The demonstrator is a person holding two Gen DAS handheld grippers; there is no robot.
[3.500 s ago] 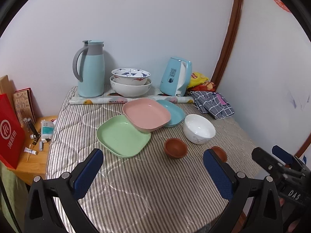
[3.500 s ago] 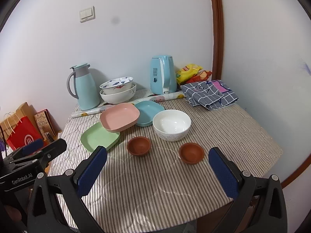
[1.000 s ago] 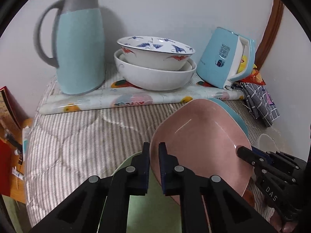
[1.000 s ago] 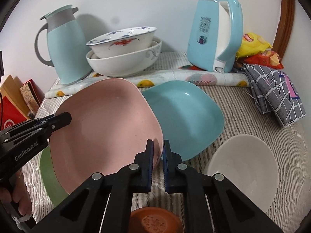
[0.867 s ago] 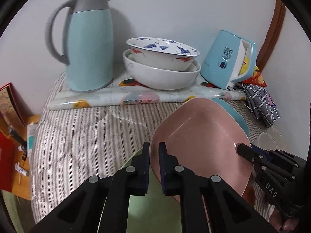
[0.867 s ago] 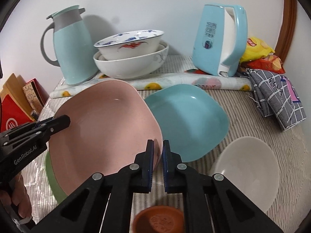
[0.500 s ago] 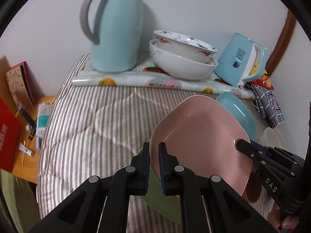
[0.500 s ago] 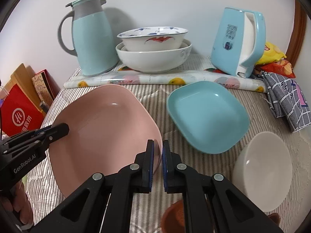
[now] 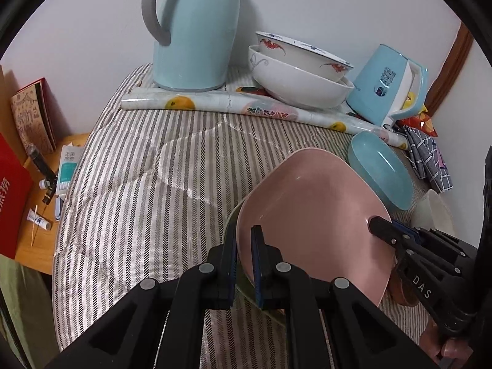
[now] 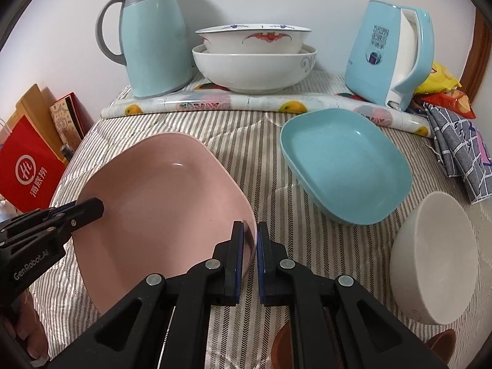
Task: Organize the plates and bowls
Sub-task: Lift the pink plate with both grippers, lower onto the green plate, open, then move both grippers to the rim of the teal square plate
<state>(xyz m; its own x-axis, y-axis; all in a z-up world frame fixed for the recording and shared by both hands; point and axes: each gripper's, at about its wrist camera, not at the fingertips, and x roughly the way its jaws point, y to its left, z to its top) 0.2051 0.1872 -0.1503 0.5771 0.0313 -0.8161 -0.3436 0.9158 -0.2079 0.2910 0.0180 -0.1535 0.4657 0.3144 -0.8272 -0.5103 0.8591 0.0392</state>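
Both grippers hold the pink plate (image 9: 310, 212) by opposite rims, lifted above the striped table. My left gripper (image 9: 244, 246) is shut on its near-left rim; it also shows at the left of the right wrist view (image 10: 89, 209). My right gripper (image 10: 250, 240) is shut on the plate's (image 10: 160, 203) right rim; it also shows at the right of the left wrist view (image 9: 378, 224). A green plate's edge (image 9: 246, 286) shows under the pink one. A blue plate (image 10: 344, 166) lies to the right. A white bowl (image 10: 433, 261) stands further right.
Two stacked white bowls (image 10: 255, 58), a light-blue thermos jug (image 10: 153, 37) and a blue kettle (image 10: 390, 55) stand at the back on a rolled mat (image 10: 246, 101). A checked cloth (image 10: 461, 150) lies at right. A brown cup (image 10: 283, 347) is near. A side table (image 9: 46, 184) stands at left.
Both grippers closed on the pink plate, lifted it and carried it left, off the blue plate and away from the green plate's spot.
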